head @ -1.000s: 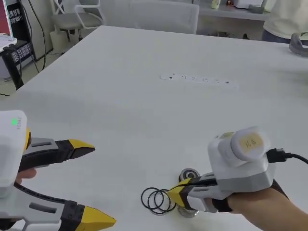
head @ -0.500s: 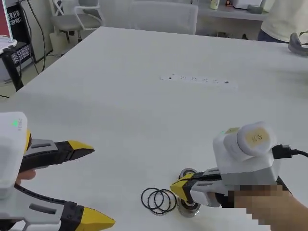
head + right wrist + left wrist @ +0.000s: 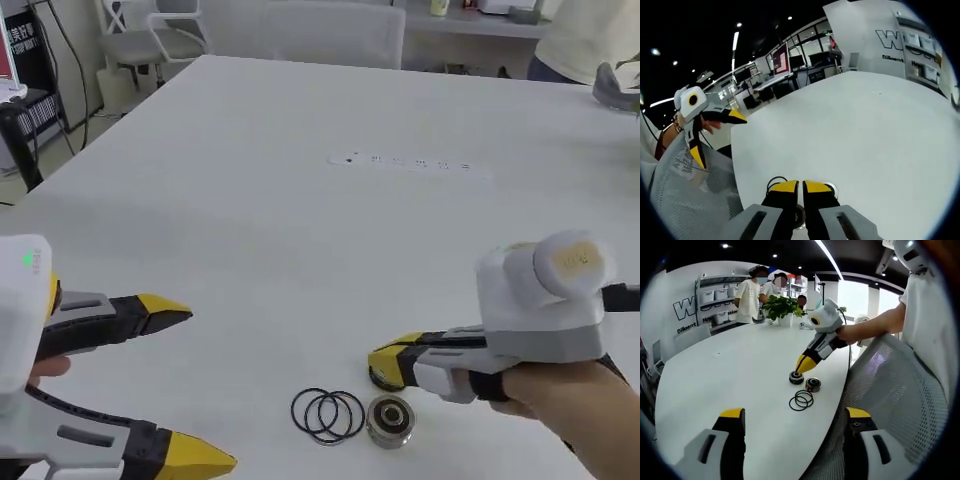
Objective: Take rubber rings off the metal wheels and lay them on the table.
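Three thin black rubber rings (image 3: pixel 328 413) lie overlapping on the white table (image 3: pixel 300 200); they also lie flat in the left gripper view (image 3: pixel 801 400). A metal wheel (image 3: pixel 390 420) sits just right of them. A second wheel (image 3: pixel 796 377) stands beside the first (image 3: pixel 813 384), directly under my right gripper's tips. My right gripper (image 3: pixel 376 361) is shut and hovers just above and behind the wheels, with nothing visible between its jaws (image 3: pixel 799 187). At the lower left my left gripper (image 3: pixel 212 388) is held wide open, well clear of the rings (image 3: pixel 790 412).
A white power strip (image 3: pixel 405 162) lies on the far middle of the table. Chairs (image 3: pixel 165 40) stand beyond the far edge, and a mesh chair back (image 3: pixel 885 400) is close on the near side. People stand by a plant (image 3: pixel 780 307) in the distance.
My right gripper has lifted and drawn back to the right, uncovering the nearer wheel beside the rings. The left gripper and the rings have stayed put.
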A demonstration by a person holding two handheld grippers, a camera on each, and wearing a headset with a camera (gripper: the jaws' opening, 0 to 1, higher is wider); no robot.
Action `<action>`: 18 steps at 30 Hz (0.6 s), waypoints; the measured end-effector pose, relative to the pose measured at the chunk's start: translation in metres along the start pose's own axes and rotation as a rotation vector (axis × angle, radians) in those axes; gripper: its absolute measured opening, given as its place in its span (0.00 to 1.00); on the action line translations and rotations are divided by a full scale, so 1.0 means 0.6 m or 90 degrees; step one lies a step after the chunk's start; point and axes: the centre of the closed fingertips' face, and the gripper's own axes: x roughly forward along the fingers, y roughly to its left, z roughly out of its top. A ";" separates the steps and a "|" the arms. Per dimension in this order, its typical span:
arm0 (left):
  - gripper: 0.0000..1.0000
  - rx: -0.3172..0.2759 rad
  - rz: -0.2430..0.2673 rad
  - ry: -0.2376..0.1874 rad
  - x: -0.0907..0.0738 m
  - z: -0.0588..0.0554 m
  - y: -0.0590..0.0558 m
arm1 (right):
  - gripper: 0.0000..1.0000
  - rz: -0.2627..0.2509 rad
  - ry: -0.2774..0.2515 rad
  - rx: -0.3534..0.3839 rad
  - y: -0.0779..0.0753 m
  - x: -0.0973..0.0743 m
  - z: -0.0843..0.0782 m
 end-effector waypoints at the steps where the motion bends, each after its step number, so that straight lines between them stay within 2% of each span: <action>1: 0.79 0.000 0.000 0.000 0.000 0.000 0.000 | 0.01 -0.003 -0.006 0.007 -0.004 -0.003 0.002; 7: 0.78 -0.002 0.000 0.000 0.000 0.000 0.000 | 0.02 -0.015 -0.044 0.049 -0.026 -0.020 0.015; 15: 0.79 0.000 -0.003 0.002 0.001 0.000 0.000 | 0.02 -0.034 -0.065 0.078 -0.051 -0.035 0.016; 18: 0.79 0.001 -0.004 0.001 0.002 0.001 0.000 | 0.04 -0.037 -0.063 0.081 -0.057 -0.037 0.010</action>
